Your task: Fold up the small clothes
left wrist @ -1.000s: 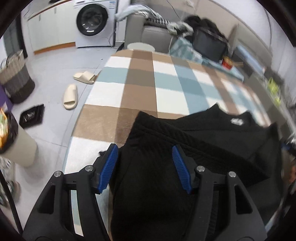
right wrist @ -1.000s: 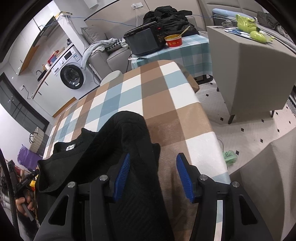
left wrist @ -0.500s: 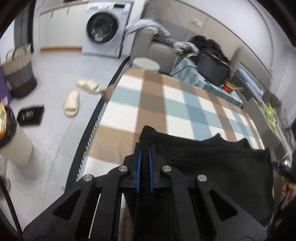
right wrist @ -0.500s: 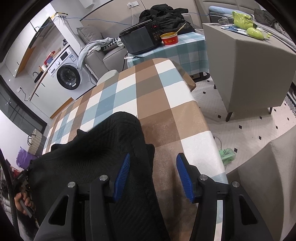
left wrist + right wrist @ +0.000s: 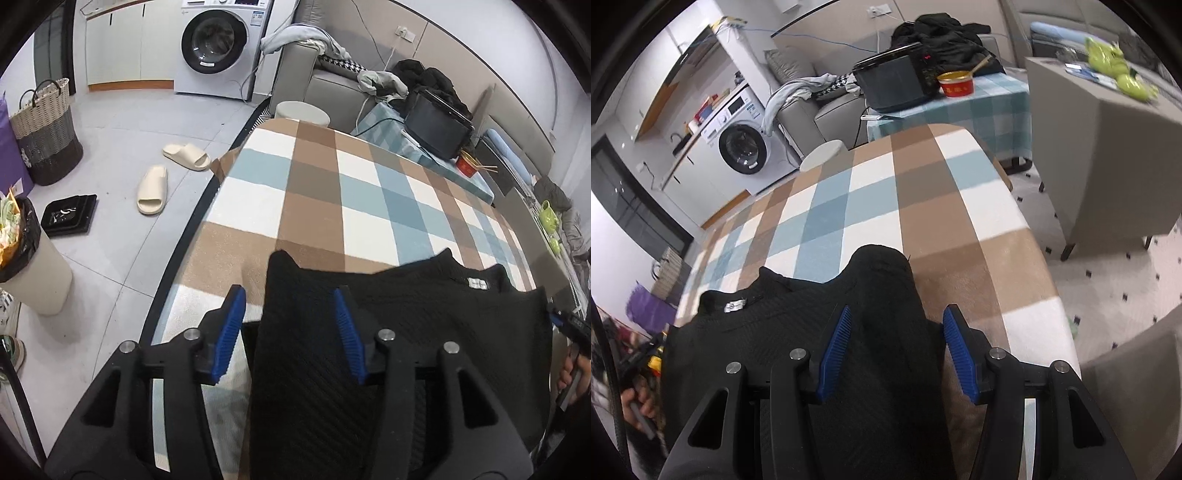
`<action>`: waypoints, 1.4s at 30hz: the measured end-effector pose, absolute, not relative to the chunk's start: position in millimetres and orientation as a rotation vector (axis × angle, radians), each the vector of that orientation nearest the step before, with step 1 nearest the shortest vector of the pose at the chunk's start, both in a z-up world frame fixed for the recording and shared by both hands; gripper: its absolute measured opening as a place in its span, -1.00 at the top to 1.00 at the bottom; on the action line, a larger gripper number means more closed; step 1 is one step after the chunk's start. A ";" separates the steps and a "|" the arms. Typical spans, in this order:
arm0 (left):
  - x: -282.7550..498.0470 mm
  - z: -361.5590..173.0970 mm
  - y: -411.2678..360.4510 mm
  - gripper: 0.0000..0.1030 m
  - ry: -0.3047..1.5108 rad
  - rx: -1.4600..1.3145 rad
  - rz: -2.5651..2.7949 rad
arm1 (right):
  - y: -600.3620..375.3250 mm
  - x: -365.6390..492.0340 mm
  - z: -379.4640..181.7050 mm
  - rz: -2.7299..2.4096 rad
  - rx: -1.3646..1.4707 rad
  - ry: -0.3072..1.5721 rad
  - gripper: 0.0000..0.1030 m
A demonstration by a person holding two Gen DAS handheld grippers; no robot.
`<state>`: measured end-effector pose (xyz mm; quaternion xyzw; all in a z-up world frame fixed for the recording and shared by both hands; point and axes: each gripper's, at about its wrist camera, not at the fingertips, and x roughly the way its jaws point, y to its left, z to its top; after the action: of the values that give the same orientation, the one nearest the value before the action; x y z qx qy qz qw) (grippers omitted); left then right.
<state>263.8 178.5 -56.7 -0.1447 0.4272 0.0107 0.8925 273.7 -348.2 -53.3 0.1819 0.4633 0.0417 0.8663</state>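
A black knit sweater (image 5: 424, 317) lies flat on the checked blanket (image 5: 332, 192), collar and white label away from me. My left gripper (image 5: 291, 332) is open, its blue pads (image 5: 232, 325) either side of the sweater's left shoulder edge. In the right wrist view the same sweater (image 5: 775, 332) lies on the blanket (image 5: 886, 192). My right gripper (image 5: 899, 350) is open, blue pads (image 5: 956, 350) either side of the right shoulder and sleeve fold. Neither gripper holds the cloth.
Left of the table are slippers (image 5: 151, 188), a bin (image 5: 29, 266) and a woven basket (image 5: 48, 133). A washing machine (image 5: 218, 44) and sofa stand behind. A grey cabinet (image 5: 1108, 147) stands to the right, and a small table with a black appliance (image 5: 894, 85).
The left gripper shut on the sweater's left shoulder half a second ago and has opened again, letting it go. The sweater now lies flatter. The right gripper stayed open.
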 end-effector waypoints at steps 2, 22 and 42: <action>258.9 -55.6 177.6 0.06 0.887 -0.306 0.015 | -343.3 274.7 -52.6 0.101 0.358 0.959 -0.03; 272.7 -73.0 176.0 0.91 0.849 -0.337 -0.006 | -347.1 279.2 -51.6 0.214 0.414 0.828 0.89; 234.2 -49.5 173.7 -0.03 0.856 -0.321 0.051 | -361.4 253.8 -38.9 0.119 0.460 0.865 0.20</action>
<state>234.2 173.7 -49.5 -0.1551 0.4133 0.0245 0.8969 253.8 -361.4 -38.9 0.2206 0.4151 0.0573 0.8808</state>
